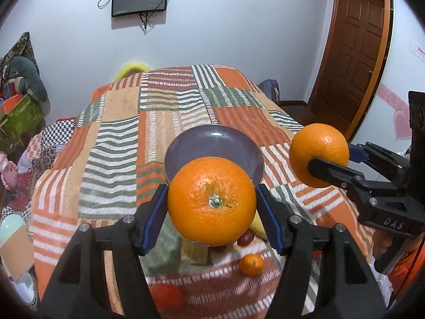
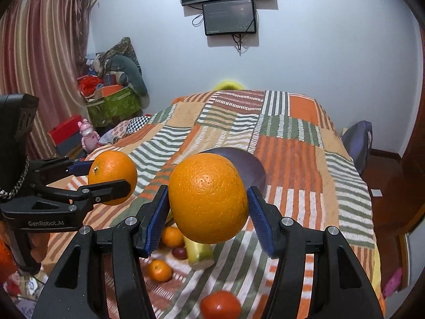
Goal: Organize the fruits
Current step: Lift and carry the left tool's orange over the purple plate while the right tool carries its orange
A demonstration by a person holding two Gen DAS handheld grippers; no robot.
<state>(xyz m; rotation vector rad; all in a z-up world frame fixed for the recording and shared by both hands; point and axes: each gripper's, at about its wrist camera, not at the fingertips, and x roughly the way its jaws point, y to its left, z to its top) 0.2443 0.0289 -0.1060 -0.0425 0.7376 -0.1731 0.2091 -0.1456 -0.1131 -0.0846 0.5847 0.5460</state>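
My left gripper is shut on a large orange and holds it above the bed, just in front of a purple plate. My right gripper is shut on a second large orange, also in the air near the plate. Each gripper shows in the other's view: the right one with its orange, the left one with its orange. Below lie small oranges, a banana, a red grape-like fruit and a tomato.
A striped patchwork blanket covers the bed. Boxes and toys are piled at the left wall. A wooden door stands at the right. Two screens hang on the far wall.
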